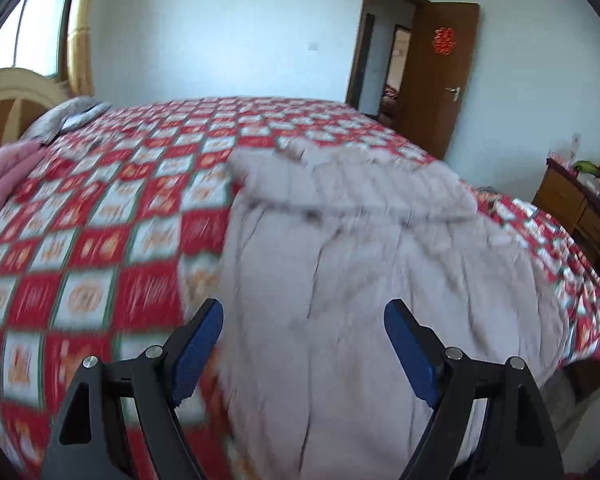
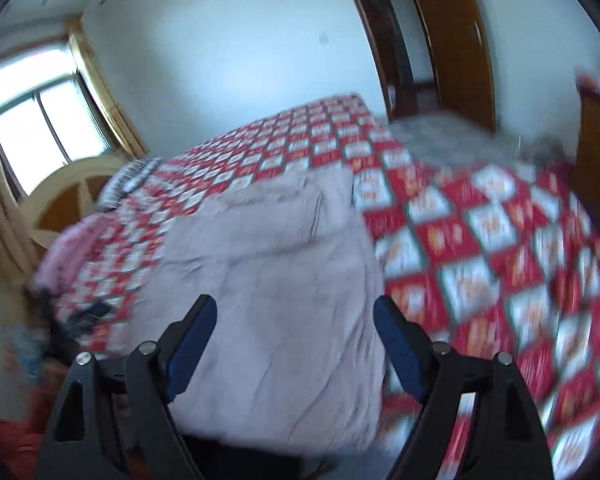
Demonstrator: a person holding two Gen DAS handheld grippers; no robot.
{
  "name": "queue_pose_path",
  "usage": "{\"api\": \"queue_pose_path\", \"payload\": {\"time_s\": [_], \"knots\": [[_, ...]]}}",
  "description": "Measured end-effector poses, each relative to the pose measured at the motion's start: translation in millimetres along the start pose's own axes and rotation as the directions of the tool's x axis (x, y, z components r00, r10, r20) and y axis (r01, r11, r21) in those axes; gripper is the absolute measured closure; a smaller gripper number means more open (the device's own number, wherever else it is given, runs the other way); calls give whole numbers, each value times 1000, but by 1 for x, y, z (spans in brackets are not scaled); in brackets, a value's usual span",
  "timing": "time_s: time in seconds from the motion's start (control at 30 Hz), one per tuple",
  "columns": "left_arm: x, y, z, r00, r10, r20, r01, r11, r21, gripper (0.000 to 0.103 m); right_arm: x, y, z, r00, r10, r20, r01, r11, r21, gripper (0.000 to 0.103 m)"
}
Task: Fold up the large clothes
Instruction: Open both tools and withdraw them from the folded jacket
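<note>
A large pale grey garment (image 1: pixel 360 280) lies spread on the bed with the red and white checked cover (image 1: pixel 100 220), its far end folded over on itself. My left gripper (image 1: pixel 303 320) is open and empty above the garment's near left part. In the right wrist view the same garment (image 2: pixel 268 280) lies ahead, and my right gripper (image 2: pixel 295 316) is open and empty over its near end. Both views are blurred by motion.
A wooden headboard (image 1: pixel 8 96) and window (image 2: pixel 40 120) are at the bed's far left. A pink folded cloth (image 1: pixel 4 176) and a grey pillow (image 1: pixel 68 116) lie near the headboard. An open brown door (image 1: pixel 440 80) and a wooden dresser (image 1: pixel 580 208) stand at the right.
</note>
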State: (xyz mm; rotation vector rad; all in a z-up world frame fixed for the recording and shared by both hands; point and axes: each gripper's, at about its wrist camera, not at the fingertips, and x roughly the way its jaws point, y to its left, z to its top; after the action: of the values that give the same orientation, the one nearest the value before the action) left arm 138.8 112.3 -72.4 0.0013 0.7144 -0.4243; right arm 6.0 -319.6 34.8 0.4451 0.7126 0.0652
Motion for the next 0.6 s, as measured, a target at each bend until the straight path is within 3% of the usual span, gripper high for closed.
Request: {"api": "queue_pose_path", "payload": {"time_s": [0.07, 0.23, 0.37, 0.5, 0.6], "knots": [[-5, 8, -18, 999, -29, -23, 28, 999, -36, 20, -24, -2, -10, 1000, -1, -11, 1, 1000, 3, 20], [-8, 18, -51, 997, -59, -55, 51, 990, -134, 20, -44, 6, -36, 992, -129, 6, 129, 985, -111, 20], [-10, 17, -72, 995, -83, -59, 72, 982, -176, 20, 6, -3, -68, 987, -157, -27, 153, 981, -120, 20], [-9, 15, -87, 990, -122, -65, 107, 974, -198, 20, 68, -22, -89, 966, -247, -82, 237, 964, -117, 20], [-1, 14, -97, 990, -89, -106, 69, 981, -181, 20, 101, -41, -92, 968, -235, -83, 229, 970, -77, 20]]}}
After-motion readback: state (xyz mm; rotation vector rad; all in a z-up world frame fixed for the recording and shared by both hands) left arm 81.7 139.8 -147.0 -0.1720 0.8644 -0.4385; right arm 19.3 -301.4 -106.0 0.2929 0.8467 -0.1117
